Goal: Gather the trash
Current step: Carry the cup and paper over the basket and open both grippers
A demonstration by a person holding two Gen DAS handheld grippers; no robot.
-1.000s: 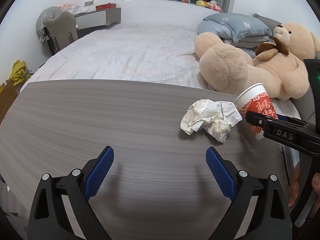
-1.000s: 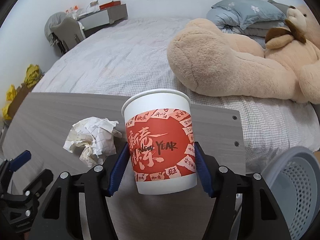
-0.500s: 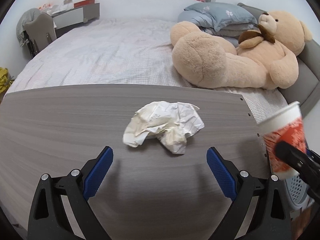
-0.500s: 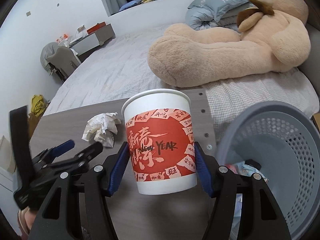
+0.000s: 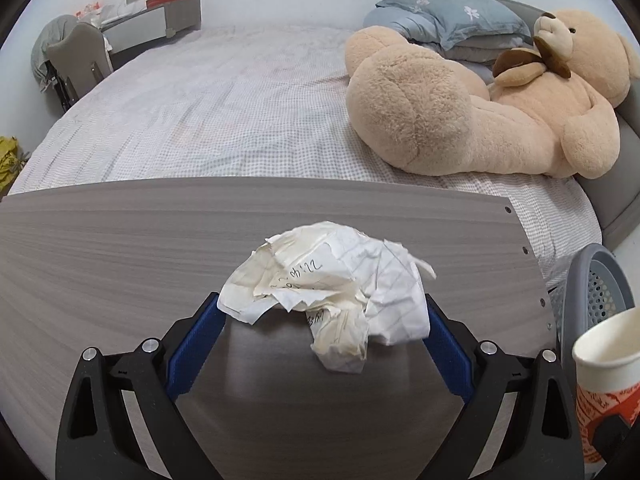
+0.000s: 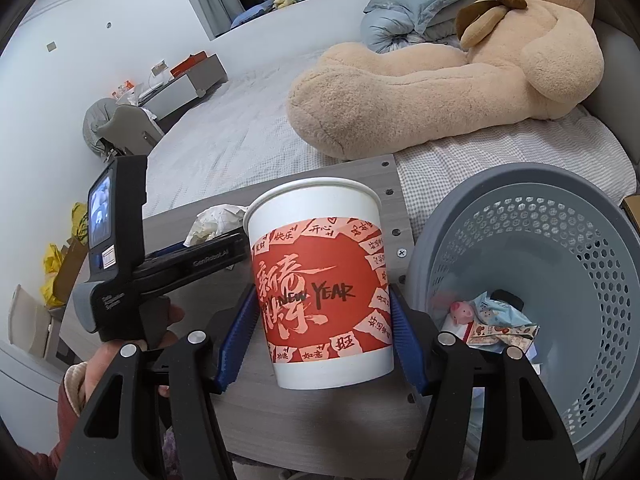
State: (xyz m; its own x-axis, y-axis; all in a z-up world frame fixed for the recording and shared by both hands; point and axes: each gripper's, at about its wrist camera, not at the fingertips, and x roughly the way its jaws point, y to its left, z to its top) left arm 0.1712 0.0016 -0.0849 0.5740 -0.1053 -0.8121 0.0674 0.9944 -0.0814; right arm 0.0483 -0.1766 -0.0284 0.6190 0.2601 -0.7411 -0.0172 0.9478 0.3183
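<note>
A crumpled ball of paper (image 5: 332,288) lies on the grey wood table (image 5: 120,260). My left gripper (image 5: 320,332) is open with its blue fingers either side of the paper. The paper also shows in the right wrist view (image 6: 212,220) behind the left gripper's body (image 6: 120,256). My right gripper (image 6: 320,332) is shut on a red and white paper cup (image 6: 320,280), held upright past the table's right end beside a grey perforated bin (image 6: 540,260). The cup shows at the lower right of the left wrist view (image 5: 604,380), next to the bin (image 5: 592,280).
The bin holds some wrappers (image 6: 496,324) at its bottom. Behind the table is a bed (image 5: 220,112) with a large teddy bear (image 5: 480,104) and pillows (image 5: 448,20). A chair and desk (image 5: 80,52) stand at the far left.
My left gripper has moved forward so the crumpled paper now sits between its fingers. My right gripper has carried the cup right, off the table end and next to the bin.
</note>
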